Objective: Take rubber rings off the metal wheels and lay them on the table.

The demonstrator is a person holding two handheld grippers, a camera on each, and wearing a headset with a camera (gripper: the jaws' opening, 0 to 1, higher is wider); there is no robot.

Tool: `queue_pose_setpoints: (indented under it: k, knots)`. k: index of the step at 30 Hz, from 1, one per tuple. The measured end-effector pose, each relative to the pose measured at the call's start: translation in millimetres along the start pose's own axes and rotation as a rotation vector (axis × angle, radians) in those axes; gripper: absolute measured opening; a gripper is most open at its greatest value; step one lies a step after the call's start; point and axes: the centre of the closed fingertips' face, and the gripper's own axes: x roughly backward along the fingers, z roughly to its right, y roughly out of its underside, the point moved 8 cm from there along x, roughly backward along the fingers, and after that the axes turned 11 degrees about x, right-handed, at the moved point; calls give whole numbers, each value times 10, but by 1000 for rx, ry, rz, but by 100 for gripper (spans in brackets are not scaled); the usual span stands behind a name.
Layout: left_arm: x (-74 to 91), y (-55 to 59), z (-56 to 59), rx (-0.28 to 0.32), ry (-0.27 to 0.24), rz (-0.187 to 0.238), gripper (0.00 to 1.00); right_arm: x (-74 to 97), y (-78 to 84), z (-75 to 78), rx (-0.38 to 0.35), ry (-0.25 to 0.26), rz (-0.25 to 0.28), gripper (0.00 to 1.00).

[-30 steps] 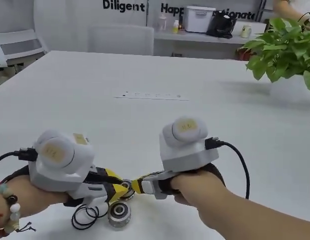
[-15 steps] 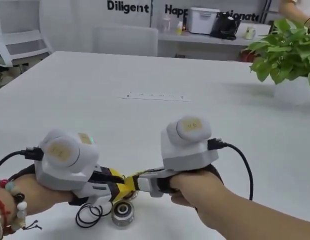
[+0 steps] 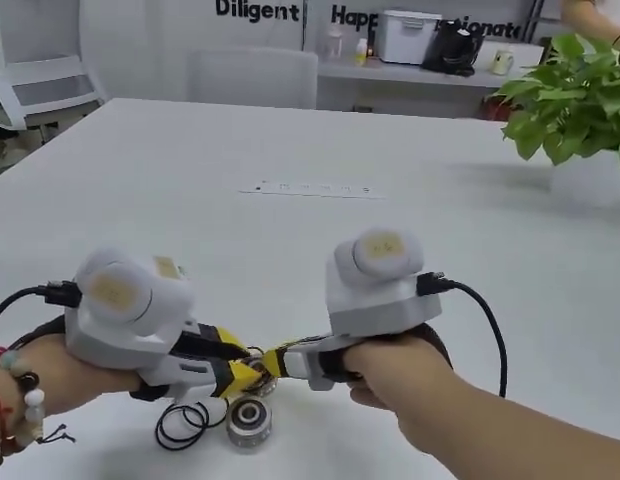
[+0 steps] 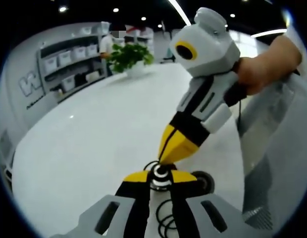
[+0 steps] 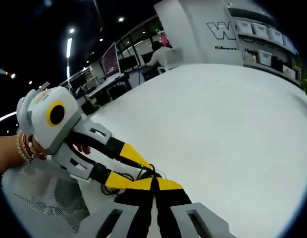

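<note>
The desk (image 3: 290, 150) is white and wide; the work sits at its near edge. There the left gripper (image 3: 238, 372) and right gripper (image 3: 274, 363) meet tip to tip, left pointing right and right pointing left, almost in one line.

In the left gripper view, the left gripper is clamped on the held wheel (image 4: 161, 179), one jaw on each side, lifted just above the desk. The right gripper comes at this wheel from straight ahead. Its jaws are drawn narrow and seem to pinch the ring (image 4: 153, 165) on the side of the wheel facing it. The coming move therefore looks like a pull to the right, away from the left gripper. The wheel's axle direction cannot be told.

Counted, there are two wheels: the held wheel and a second wheel (image 3: 248, 422) on the desk just nearer than the tips. The loose rings (image 3: 182, 427) lie left of the second wheel, overlapping, seemingly two. The pinched ring probably makes three.
</note>
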Motion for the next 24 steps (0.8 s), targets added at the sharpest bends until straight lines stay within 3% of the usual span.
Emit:
queue_pose_setpoints:
  k: [2,8,12,15,18,24]
  knots:
    - [27,-49,-16,30,-3,22,14,-4,-4,-7,13,1,1,0]
    - [171,-256,12,13,-18,84,23,3,-16,-13,34,2,-1,0]
    - [255,-282,20,3,-8,81,27,-1,-56,-22,36,-3,10,0]
    - [330,-275,29,-14,-7,51,28,-3,-81,-58,20,-21,27,0]
    - [450,-299,60,-67,-17,23,32,-3,-102,-105,26,-35,34,0]
    - [701,-317,111,-79,-20,26,36,-28,-118,-178,17,-80,40,0]
